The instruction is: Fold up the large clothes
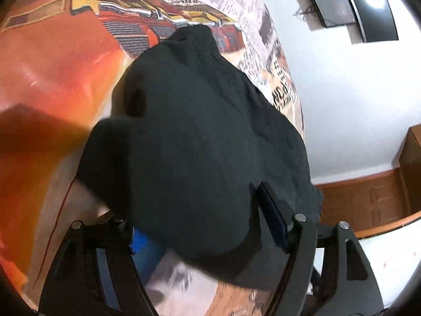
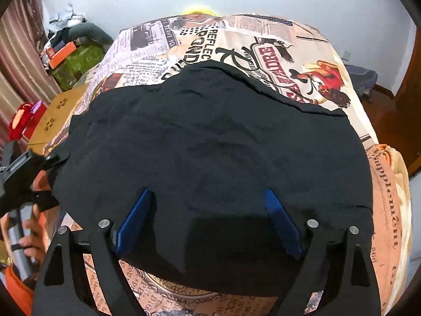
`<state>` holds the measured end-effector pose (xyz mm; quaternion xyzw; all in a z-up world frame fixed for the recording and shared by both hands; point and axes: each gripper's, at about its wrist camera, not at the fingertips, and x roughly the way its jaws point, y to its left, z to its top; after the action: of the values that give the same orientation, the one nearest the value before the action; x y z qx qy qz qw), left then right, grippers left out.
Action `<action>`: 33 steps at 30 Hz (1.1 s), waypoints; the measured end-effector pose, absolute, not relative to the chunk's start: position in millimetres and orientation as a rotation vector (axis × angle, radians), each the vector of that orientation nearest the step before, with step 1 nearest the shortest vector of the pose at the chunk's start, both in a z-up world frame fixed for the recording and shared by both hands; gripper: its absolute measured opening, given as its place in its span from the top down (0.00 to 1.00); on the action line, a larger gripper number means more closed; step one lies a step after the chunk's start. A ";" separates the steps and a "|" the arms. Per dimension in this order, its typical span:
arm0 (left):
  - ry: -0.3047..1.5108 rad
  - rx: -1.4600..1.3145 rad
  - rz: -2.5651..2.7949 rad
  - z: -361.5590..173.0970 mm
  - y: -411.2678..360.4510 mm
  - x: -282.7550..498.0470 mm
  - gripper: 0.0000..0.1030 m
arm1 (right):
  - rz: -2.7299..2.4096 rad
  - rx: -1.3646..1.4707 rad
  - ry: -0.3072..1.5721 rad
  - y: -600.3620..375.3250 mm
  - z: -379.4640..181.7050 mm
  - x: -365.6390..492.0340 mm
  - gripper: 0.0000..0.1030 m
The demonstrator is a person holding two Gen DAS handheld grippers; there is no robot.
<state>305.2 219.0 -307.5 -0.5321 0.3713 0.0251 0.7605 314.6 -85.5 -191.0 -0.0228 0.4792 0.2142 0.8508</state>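
Black cotton garment (image 2: 210, 163) lying on newsprint-patterned bedspread (image 2: 289, 52). My right gripper (image 2: 208, 223) hovering, jaws apart; my left gripper (image 1: 200, 226) straddling the hem at 6 o'clock, jaws apart too. Advising: pinch corners evenly.

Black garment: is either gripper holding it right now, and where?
Neither. The right gripper and left gripper both stand open over the black garment, fingers straddling its near edge, not pinching it.
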 end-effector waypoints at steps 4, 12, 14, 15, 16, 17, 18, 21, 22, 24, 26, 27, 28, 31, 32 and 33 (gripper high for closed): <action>0.823 -1.074 0.183 -303.7 211.2 326.5 0.35 | 0.444 -0.051 1.003 -83.1 -191.6 314.0 0.13; 0.801 -0.670 0.324 -233.9 181.0 307.0 0.73 | 0.430 -0.035 1.043 -84.6 -175.7 304.4 0.15; 0.757 -0.595 0.346 -209.8 178.1 290.1 0.74 | 0.447 -0.018 1.037 -83.3 -165.1 295.8 0.15; 0.730 -0.562 0.358 -196.9 178.1 280.7 0.74 | 0.457 -0.010 1.024 -81.7 -157.6 290.0 0.15; 0.702 -0.526 0.371 -182.7 178.4 270.1 0.74 | 0.472 -0.002 1.007 -78.9 -150.2 284.4 0.15; 0.673 -0.492 0.383 -168.7 178.7 259.5 0.74 | 0.494 0.011 0.989 -74.6 -141.2 277.6 0.15; 0.643 -0.462 0.395 -155.3 180.1 249.0 0.75 | 0.511 0.021 0.979 -71.1 -135.8 273.1 0.15; 0.567 -0.370 0.429 -123.5 180.4 226.3 0.75 | 0.577 0.040 0.954 -50.7 -120.3 257.2 0.15; 0.542 -0.329 0.442 -113.1 178.8 218.1 0.75 | 0.599 0.035 0.948 -40.4 -117.8 251.3 0.15; 0.497 -0.255 0.461 -96.0 174.4 203.0 0.75 | 0.644 0.023 0.959 -18.0 -119.7 239.6 0.15; 0.463 -0.190 0.470 -84.5 167.6 188.2 0.75 | 0.703 0.013 0.993 3.4 -129.0 229.6 0.15; 0.455 -0.170 0.467 -82.1 163.9 181.9 0.75 | 0.729 0.006 1.014 12.5 -135.2 226.0 0.15; 0.450 -0.150 0.462 -79.6 160.0 178.1 0.75 | 0.753 -0.009 1.044 25.2 -145.1 220.7 0.15; 0.469 -0.121 0.410 -82.1 147.0 176.4 0.75 | 0.747 -0.057 1.061 47.6 -172.1 209.6 0.13; 0.484 -0.109 0.395 -86.3 141.6 178.5 0.75 | 0.754 -0.068 1.075 51.1 -178.7 209.0 0.13; 0.496 -0.104 0.381 -90.6 136.1 181.3 0.75 | 0.756 -0.080 1.092 55.0 -187.7 208.8 0.13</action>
<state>181.3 136.1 -90.6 -0.0511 0.2438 0.1873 0.9502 208.8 55.0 -187.7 -0.0370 0.5068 0.3506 0.7867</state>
